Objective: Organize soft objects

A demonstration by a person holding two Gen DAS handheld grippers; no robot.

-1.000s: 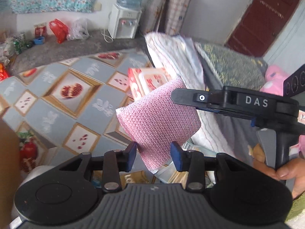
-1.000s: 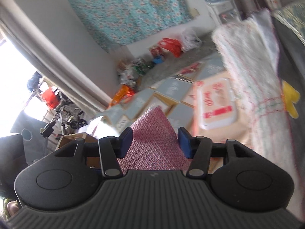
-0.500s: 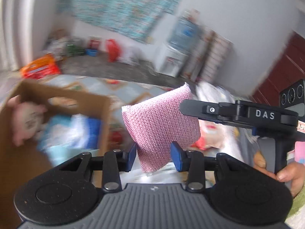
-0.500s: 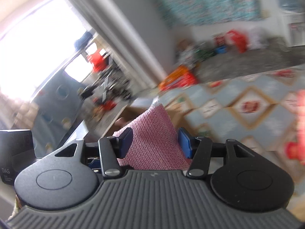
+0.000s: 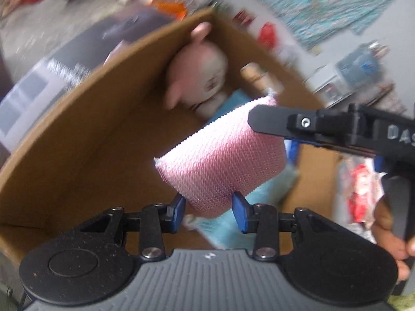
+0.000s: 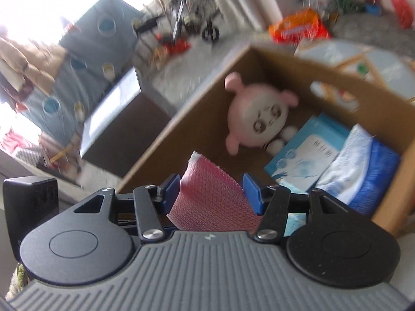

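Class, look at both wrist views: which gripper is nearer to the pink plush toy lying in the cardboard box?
Hard to call. Both the left gripper and the right gripper grip the pink sponge above the cardboard box, apart from the pink plush toy; neither touches it.

1. A teal floral cloth hangs on the far wall.
2. A water dispenser stands below it, blurred.
3. An orange packet lies on the floor past the box's far corner.
4. A red bag sits by the wall.
5. A dark cabinet with a pale top stands left of the box.
6. What looks like a wheeled frame stands near the bright window.
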